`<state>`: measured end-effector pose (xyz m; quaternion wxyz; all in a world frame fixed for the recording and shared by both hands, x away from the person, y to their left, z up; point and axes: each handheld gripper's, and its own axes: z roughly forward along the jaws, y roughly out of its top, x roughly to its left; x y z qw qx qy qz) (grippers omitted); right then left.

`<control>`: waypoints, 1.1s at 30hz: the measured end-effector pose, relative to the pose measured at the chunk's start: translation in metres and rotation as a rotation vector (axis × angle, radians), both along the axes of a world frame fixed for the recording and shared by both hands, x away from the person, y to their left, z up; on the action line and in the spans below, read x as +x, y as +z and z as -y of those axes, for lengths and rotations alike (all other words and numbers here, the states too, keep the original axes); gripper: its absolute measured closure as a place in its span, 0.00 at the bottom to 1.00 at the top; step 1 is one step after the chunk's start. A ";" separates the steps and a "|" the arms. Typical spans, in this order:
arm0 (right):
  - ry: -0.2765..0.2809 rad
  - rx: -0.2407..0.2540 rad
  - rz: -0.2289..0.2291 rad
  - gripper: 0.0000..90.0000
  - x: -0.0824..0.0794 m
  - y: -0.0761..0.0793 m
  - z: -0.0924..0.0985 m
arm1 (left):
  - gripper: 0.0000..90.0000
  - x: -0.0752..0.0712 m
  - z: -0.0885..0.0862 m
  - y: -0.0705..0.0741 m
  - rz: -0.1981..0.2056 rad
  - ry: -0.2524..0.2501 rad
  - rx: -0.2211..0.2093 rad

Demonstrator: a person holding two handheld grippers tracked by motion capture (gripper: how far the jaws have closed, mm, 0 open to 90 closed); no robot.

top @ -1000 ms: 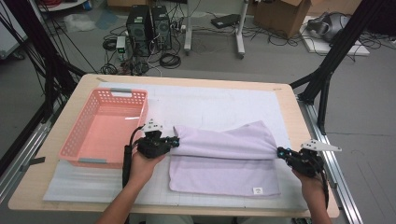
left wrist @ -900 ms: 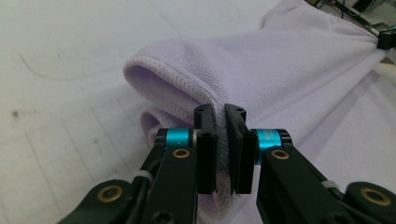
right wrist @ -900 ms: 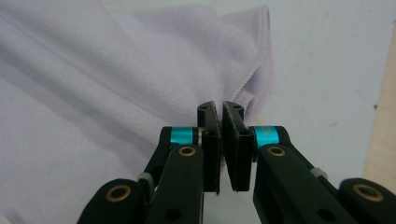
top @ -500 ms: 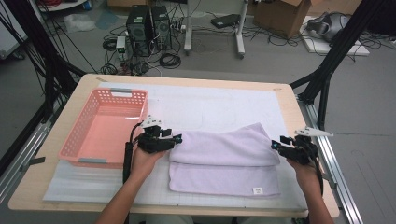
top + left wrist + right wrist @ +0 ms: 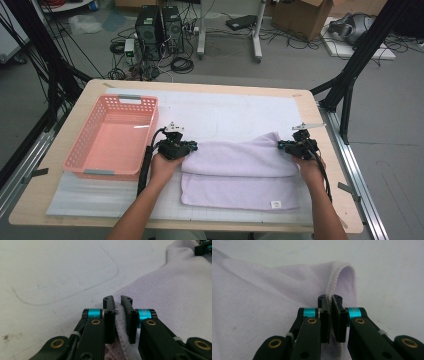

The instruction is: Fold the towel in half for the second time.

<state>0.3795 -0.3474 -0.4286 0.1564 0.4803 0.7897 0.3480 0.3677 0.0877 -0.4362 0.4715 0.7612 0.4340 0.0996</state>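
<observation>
towel: lilac towel lying folded on the white mat, around 6 o'clock from the middle of the table. The upper layer is doubled over the lower one, and there's a small label near the front right corner.

left gripper: left gripper sits at the towel's 9 o'clock end. Its jaws have just been closing, and in the left gripper view they're clamped on a thick fold of the towel edge.

right gripper: right gripper is at the 3 o'clock end. It's just snapped closed too, and the right gripper view has the stitched hem pinched tight between the pads, with a loop of hem standing up past the tips.

basket: empty pink plastic basket at 9 o'clock from the towel, just beside the left hand, not touching the cloth.

in the way: nothing much on the mat beyond the towel toward 12 o'clock, so really just the basket wall off to the left.

background: computer towers, loose cables and a cardboard box on the floor past the table at 12 o'clock.
</observation>
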 end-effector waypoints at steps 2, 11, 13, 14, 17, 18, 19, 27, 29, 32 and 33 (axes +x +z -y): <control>-0.024 0.026 0.049 0.96 -0.008 0.007 0.005 | 0.91 -0.004 -0.004 0.006 0.016 -0.005 -0.032; -0.022 0.138 0.222 0.95 -0.073 0.027 0.020 | 0.91 -0.049 -0.012 0.020 0.132 -0.068 -0.112; -0.017 0.176 0.251 0.95 -0.090 0.026 0.024 | 0.90 -0.056 -0.014 0.018 0.136 -0.077 -0.127; -0.017 0.184 0.252 0.95 -0.095 0.026 0.024 | 0.90 -0.060 -0.015 0.016 0.129 -0.081 -0.136; -0.006 0.191 0.267 0.95 -0.113 0.023 0.024 | 0.89 -0.072 -0.018 0.012 0.125 -0.085 -0.150; 0.000 0.187 0.268 0.95 -0.119 0.023 0.024 | 0.89 -0.076 -0.019 0.011 0.127 -0.085 -0.156; 0.003 0.188 0.272 0.95 -0.124 0.022 0.024 | 0.89 -0.080 -0.019 0.010 0.126 -0.089 -0.161; -0.003 0.194 0.242 0.94 -0.154 0.014 0.025 | 0.80 -0.108 -0.022 0.000 0.098 -0.095 -0.139; 0.002 0.183 0.237 0.94 -0.160 0.011 0.024 | 0.75 -0.114 -0.023 -0.004 0.085 -0.087 -0.141; 0.003 0.173 0.211 0.92 -0.170 0.008 0.023 | 0.61 -0.122 -0.026 -0.005 0.076 -0.066 -0.152; 0.001 0.169 0.202 0.88 -0.173 0.007 0.023 | 0.59 -0.125 -0.027 -0.004 0.082 -0.062 -0.156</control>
